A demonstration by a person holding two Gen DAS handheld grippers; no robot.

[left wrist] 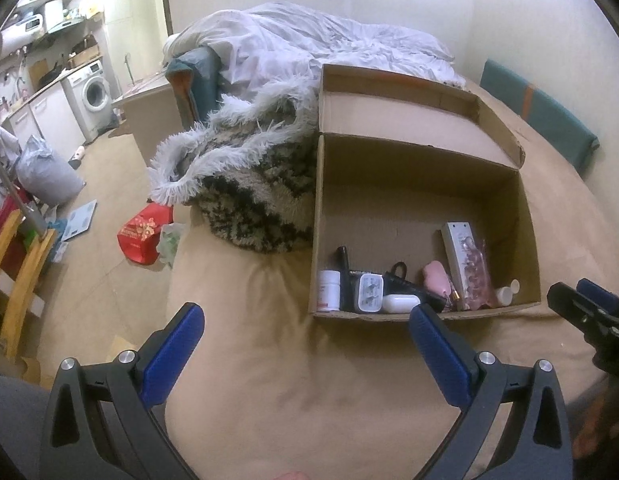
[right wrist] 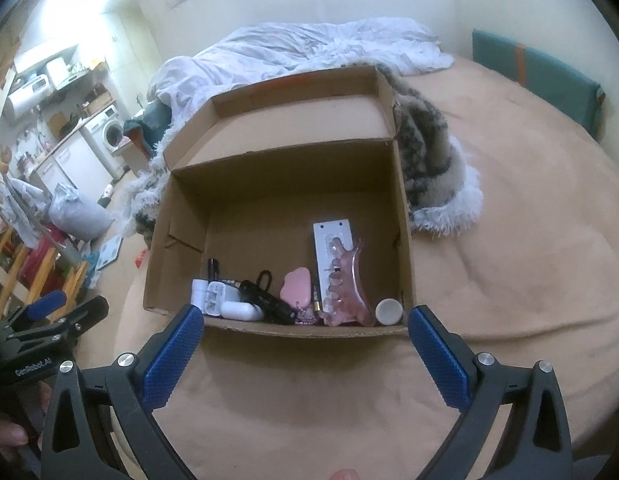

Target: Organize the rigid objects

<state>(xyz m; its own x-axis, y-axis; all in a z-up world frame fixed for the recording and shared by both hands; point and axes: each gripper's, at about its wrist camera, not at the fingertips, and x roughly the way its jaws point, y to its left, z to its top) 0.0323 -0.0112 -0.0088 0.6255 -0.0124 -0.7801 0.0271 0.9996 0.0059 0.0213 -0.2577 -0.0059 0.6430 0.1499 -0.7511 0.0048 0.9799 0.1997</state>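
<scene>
A cardboard box (right wrist: 277, 184) sits open on the tan bed (right wrist: 509, 280), lid flap raised at its far side. Small rigid items lie in a row along its near wall: a white bottle (left wrist: 328, 290), a charger (right wrist: 216, 298), a white case (right wrist: 240, 310), a black cable (right wrist: 265, 296), a pink item (right wrist: 296, 290), a white carton (right wrist: 332, 256), a pink hair claw (right wrist: 345, 292) and a round cap (right wrist: 388, 310). The left gripper (left wrist: 305, 334) and right gripper (right wrist: 305, 336) both hover just short of the box, fingers spread wide and empty. No loose items show on the bedding, so the sorting appears largely done; closing the lid may remain.
</scene>
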